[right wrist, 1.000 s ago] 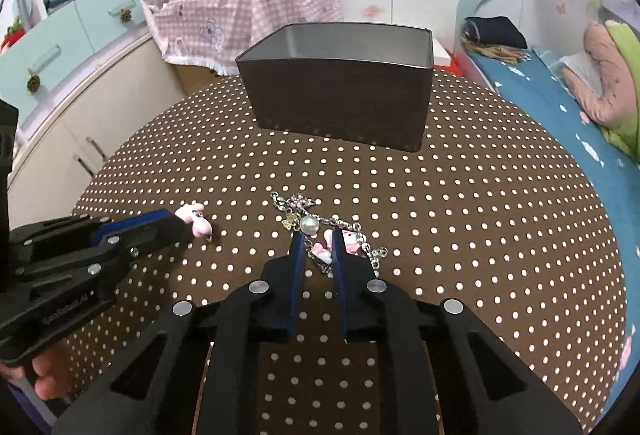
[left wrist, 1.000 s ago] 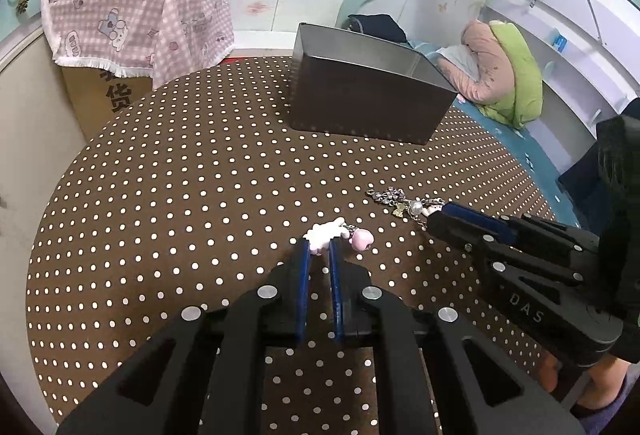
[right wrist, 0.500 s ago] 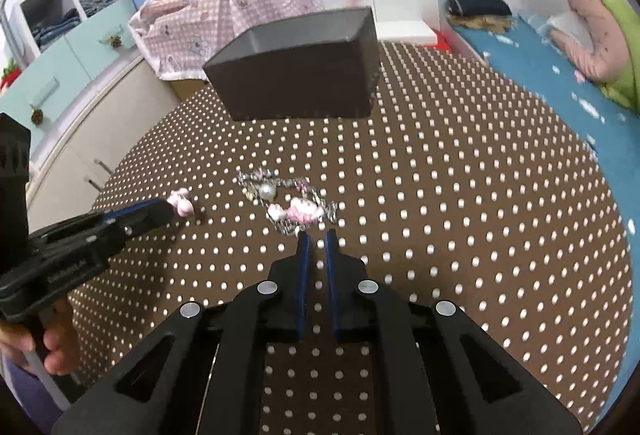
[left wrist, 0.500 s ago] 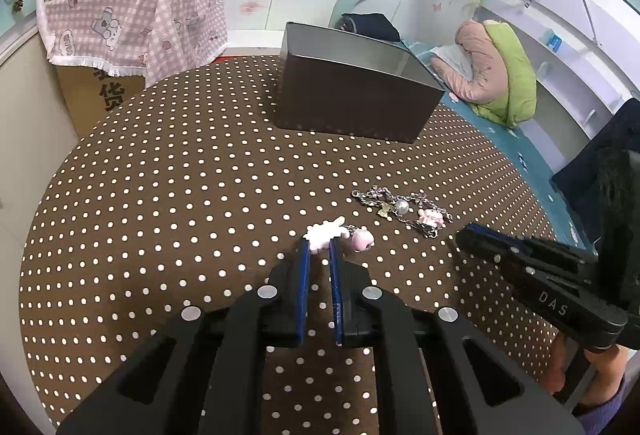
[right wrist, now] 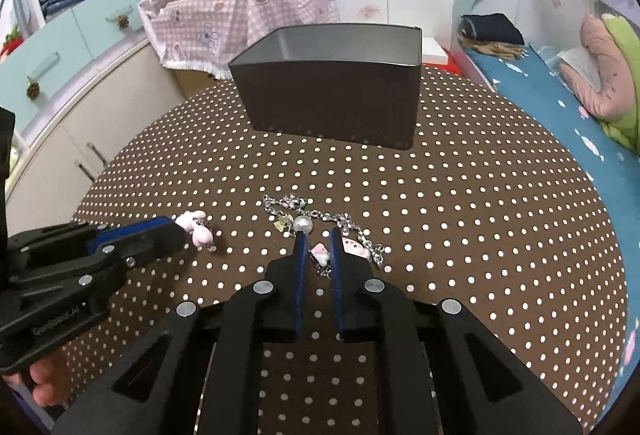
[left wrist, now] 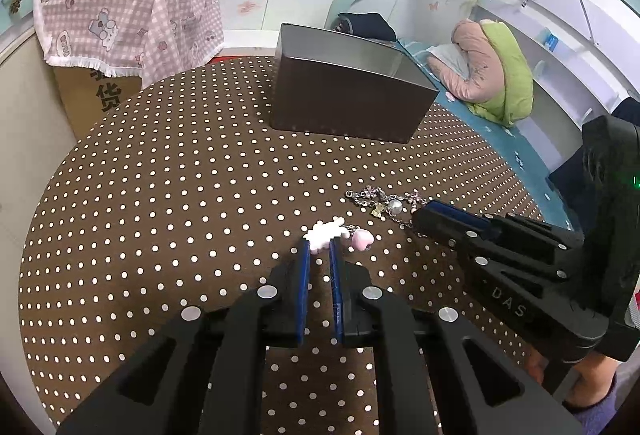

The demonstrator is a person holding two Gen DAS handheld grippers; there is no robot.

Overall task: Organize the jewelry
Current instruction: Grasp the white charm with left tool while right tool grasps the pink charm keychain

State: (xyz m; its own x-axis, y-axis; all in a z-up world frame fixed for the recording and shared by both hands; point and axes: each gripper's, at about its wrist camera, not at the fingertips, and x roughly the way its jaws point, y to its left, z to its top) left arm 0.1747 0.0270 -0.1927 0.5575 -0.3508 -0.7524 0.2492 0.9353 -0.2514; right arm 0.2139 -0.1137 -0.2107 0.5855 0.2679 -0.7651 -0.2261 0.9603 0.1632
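A small white and pink charm (left wrist: 322,233) with a pink heart bead (left wrist: 362,239) lies on the brown dotted tablecloth (left wrist: 160,195). My left gripper (left wrist: 319,251) is shut on its white end; the right wrist view shows the same charm (right wrist: 196,231) sticking out of the left gripper (right wrist: 178,231). A silver chain bracelet (right wrist: 296,205) with a pearl and pink charms lies to the right of it. My right gripper (right wrist: 318,241) is shut on one pink charm of that bracelet (left wrist: 376,199). Its tips (left wrist: 418,219) rest at the chain's right end.
An open dark metal box (right wrist: 332,107) stands upright at the table's far side, beyond both pieces. A pink checked cloth (left wrist: 128,15) covers a carton behind the table. A bed with a blue sheet (right wrist: 540,95) runs along the right.
Half a second ago the right gripper had drawn back from the bracelet; now it is back at the chain with a pink charm between its fingers. The left gripper has not moved.
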